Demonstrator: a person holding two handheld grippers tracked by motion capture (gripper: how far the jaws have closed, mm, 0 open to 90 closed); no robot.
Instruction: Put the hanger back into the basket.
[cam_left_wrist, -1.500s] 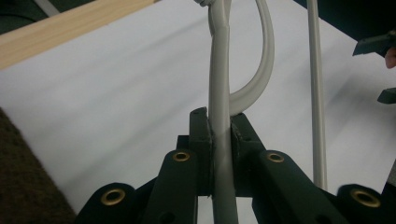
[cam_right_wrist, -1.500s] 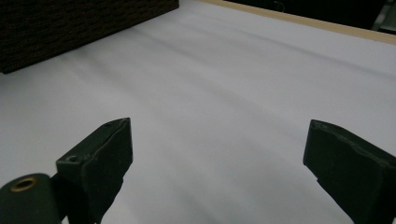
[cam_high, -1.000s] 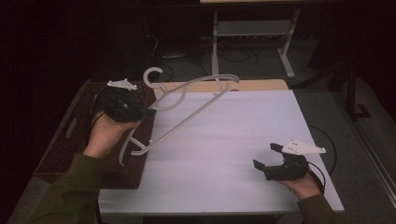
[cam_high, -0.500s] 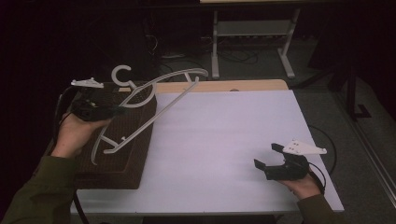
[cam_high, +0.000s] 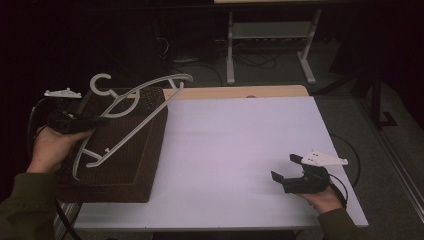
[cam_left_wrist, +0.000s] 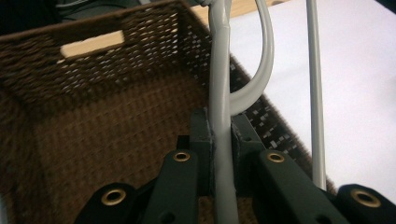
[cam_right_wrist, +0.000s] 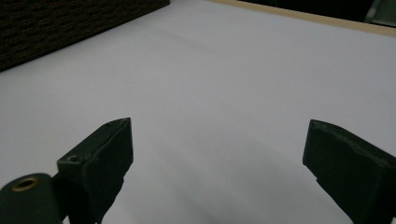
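My left gripper (cam_high: 98, 120) is shut on a pale grey clothes hanger (cam_high: 135, 124) and holds it tilted over a brown wicker basket (cam_high: 125, 175) at the table's left side. The hanger's hook points to the far left, and its long bar slants down toward the person's left hand. In the left gripper view the jaws (cam_left_wrist: 219, 126) pinch one of the hanger's rods (cam_left_wrist: 219, 70), with the basket's inside (cam_left_wrist: 93, 116) beneath. My right gripper (cam_high: 283, 167) rests near the table's front right, open, with nothing between its fingers (cam_right_wrist: 219, 144).
A white table top (cam_high: 235, 145) stretches between the basket and the right gripper, with a wooden strip along its far edge. The basket's side (cam_right_wrist: 70, 18) appears far off in the right gripper view. A metal stand (cam_high: 270, 40) and cables are on the floor beyond.
My left gripper has carried the hanger to the left, from over the table's left part to above the basket. The right gripper has stayed put.
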